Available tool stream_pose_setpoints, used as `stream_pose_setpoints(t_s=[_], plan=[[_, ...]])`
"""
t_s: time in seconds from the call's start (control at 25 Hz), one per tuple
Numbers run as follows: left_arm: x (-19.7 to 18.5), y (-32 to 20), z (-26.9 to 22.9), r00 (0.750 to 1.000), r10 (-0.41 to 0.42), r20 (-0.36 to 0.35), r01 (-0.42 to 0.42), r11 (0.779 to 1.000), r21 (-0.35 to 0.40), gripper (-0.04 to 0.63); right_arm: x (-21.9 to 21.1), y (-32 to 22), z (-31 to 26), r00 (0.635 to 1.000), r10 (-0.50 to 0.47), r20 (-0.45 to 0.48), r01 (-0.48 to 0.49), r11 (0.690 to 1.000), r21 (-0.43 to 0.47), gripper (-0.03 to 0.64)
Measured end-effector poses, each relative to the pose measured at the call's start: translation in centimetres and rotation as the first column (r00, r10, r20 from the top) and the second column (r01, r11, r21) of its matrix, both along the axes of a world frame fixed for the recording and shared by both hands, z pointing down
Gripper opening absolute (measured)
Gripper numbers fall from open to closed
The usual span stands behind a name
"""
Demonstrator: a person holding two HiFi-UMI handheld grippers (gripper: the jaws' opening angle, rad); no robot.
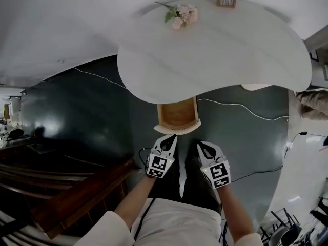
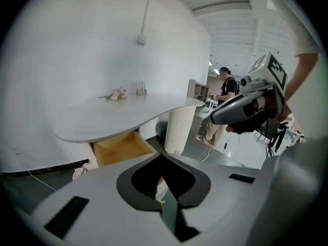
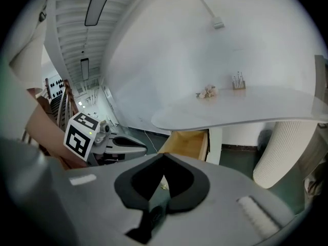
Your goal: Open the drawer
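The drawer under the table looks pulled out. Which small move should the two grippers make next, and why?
Probably only draw both hands back a little. The drawer already stands out from under the table, and the left gripper and the right gripper are shut on nothing, apart from it.

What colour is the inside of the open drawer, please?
Light yellowish wood; the drawer shows best in the head view.

The white, curved-edged table (image 1: 241,55) carries a small bunch of pink flowers (image 1: 182,14) lying near its far edge. A little wooden holder (image 1: 226,1) with thin upright sticks stands near them, to their right.
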State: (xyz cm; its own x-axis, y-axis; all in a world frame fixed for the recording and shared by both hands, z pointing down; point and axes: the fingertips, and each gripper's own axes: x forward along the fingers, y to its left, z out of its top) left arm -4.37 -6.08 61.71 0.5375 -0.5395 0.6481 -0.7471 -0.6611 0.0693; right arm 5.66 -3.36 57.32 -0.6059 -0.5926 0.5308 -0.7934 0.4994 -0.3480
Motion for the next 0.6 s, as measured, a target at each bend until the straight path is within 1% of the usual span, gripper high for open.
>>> stream_pose_setpoints(t_s=[0.16,0.2,0.28,0.36,0.48,0.6], plan=[[-0.7,-1.0,-4.4,0.999,-0.032,-0.015,0.032,0.999,0.01,0.006,0.0,-1.2,-4.3,1.0,-0.005,0.013,0.005,1.0,0.019,0.011],[-0.9,-1.2,-5.4,0.998,-0.052,-0.031,0.052,0.999,0.002,0.006,0.1,-1.3,-5.0,1.0,-0.007,0.008,0.007,1.0,0.018,0.011],[-1.1,-1.5,-7.4,0.991,-0.102,-0.088,0.099,0.994,-0.038,0.006,0.4,-1.5,-6.1,1.0,-0.007,0.004,0.007,1.0,0.013,0.011],[-1.3,-1.9,-9.4,0.982,-0.133,-0.135,0.124,0.99,-0.067,0.006,0.5,-2.1,-7.4,1.0,-0.013,0.005,0.013,1.0,0.014,0.011],[-1.5,-1.6,-12.7,0.978,-0.139,-0.153,0.135,0.99,-0.041,0.006,0.6,-2.0,-10.0,0.999,-0.045,-0.002,0.045,0.998,0.043,0.011],[-1.9,0.2,-16.3,0.977,-0.137,-0.163,0.138,0.99,-0.006,0.006,0.8,-0.6,-13.4,0.998,-0.064,-0.006,0.065,0.995,0.072,0.011]])
